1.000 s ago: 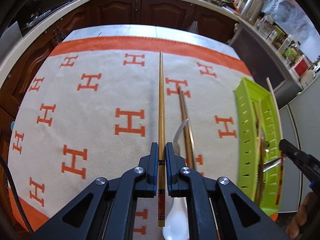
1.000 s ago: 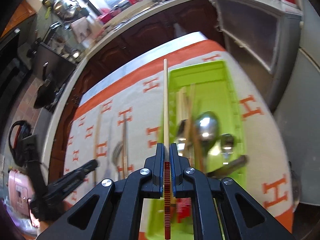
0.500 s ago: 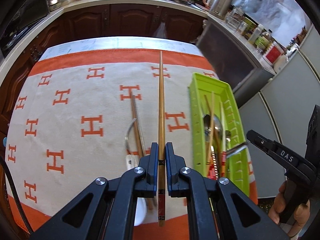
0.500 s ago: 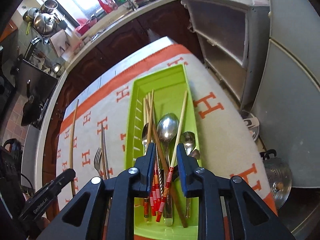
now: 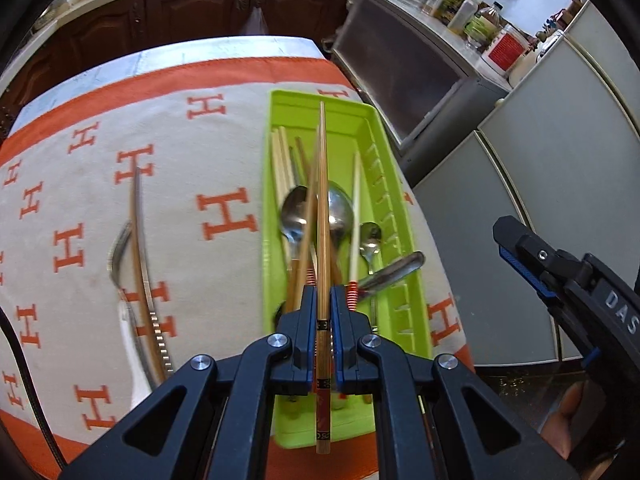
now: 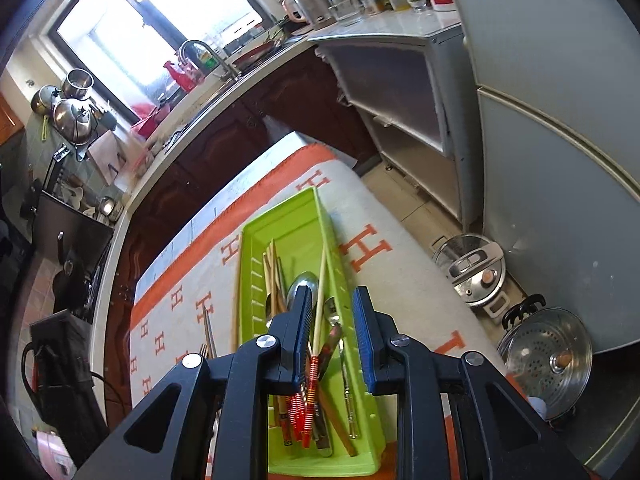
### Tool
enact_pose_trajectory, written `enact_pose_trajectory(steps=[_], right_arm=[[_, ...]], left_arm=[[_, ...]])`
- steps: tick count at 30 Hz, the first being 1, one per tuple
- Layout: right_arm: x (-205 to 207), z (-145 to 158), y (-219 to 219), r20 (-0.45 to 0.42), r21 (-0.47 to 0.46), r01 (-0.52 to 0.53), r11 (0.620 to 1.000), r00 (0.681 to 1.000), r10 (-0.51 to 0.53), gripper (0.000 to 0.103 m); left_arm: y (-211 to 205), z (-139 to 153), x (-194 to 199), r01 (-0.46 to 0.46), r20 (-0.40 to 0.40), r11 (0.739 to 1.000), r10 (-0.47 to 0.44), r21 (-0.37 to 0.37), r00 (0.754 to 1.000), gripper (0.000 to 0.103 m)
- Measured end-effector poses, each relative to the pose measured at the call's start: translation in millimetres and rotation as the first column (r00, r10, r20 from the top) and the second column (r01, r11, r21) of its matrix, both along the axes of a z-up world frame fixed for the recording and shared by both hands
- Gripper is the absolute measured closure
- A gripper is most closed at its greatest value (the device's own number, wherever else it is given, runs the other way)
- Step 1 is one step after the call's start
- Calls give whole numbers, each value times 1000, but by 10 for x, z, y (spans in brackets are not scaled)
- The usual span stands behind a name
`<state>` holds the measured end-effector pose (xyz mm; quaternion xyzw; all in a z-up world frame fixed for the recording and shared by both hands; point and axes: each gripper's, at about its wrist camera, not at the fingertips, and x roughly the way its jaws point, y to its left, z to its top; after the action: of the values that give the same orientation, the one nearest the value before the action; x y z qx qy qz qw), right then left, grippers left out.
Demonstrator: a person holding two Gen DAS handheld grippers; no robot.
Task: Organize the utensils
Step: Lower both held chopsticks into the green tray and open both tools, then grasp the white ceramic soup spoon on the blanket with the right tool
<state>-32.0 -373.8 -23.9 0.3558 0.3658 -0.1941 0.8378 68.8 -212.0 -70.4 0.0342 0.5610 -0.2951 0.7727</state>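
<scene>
Overhead, left gripper (image 5: 323, 312) clamps a chopstick (image 5: 322, 216); right gripper (image 6: 332, 334), marked "DAS", gapes empty.

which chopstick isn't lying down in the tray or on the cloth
The brown bamboo chopstick clamped in the left gripper, held above the green plastic tray; the others lie inside it or on the orange-patterned cloth.

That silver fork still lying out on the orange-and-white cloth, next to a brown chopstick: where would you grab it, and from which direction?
Probably the silver fork is best gripped at the bare stretch of its neck just below the tines, coming straight down from above. It lies flat on the orange-and-white cloth, and the brown chopstick crosses its handle lower down, so the upper part looks freer. The jaws should close across its narrow width.
</scene>
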Motion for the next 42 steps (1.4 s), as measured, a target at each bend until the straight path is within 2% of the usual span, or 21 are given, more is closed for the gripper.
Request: enact_pose_trajectory(steps=[2, 4, 6, 10, 20, 28, 32, 39, 42], right_arm=[[-56, 16, -18, 1, 2, 7, 1000, 1000, -7, 81], [-93, 20, -15, 0, 3, 6, 1000, 1000, -6, 81], [-110, 17, 9, -4, 1, 0, 1000, 1000, 0, 81], [-84, -17, 112, -22, -7, -26, 1000, 999, 26, 81], [57, -96, 436, -56, -34, -104, 994, 993, 102, 81], [175, -157, 814, -97, -60, -195, 979, 977, 189, 81], [288, -162, 1071, -110, -81, -261, 962, 962, 252, 81], [481, -107, 1529, -128, -126, -372, 920, 926, 356, 81], [552, -103, 1721, -140, -142, -416, 898, 907, 398, 78]], left_arm=[[-77, -27, -21, 8, -1, 1000, -8, 8, 1000, 96], [-88, -15, -50, 12, 12, 1000, -13, 19, 1000, 82], [-30, 46, -98, 14, 42, 1000, -15, 20, 999, 74], [180, 198, -177, -7, 108, 1000, 4, 29, 994, 62], [829, 337, -160, -109, 145, 994, 105, 24, 984, 59], [1298, 361, -130, -211, 187, 977, 205, 14, 961, 55], [1499, 338, -107, -254, 212, 967, 243, 25, 947, 54], [1723, 253, -51, -293, 205, 956, 281, 30, 938, 54], [1783, 227, -28, -303, 212, 952, 289, 37, 934, 53]])
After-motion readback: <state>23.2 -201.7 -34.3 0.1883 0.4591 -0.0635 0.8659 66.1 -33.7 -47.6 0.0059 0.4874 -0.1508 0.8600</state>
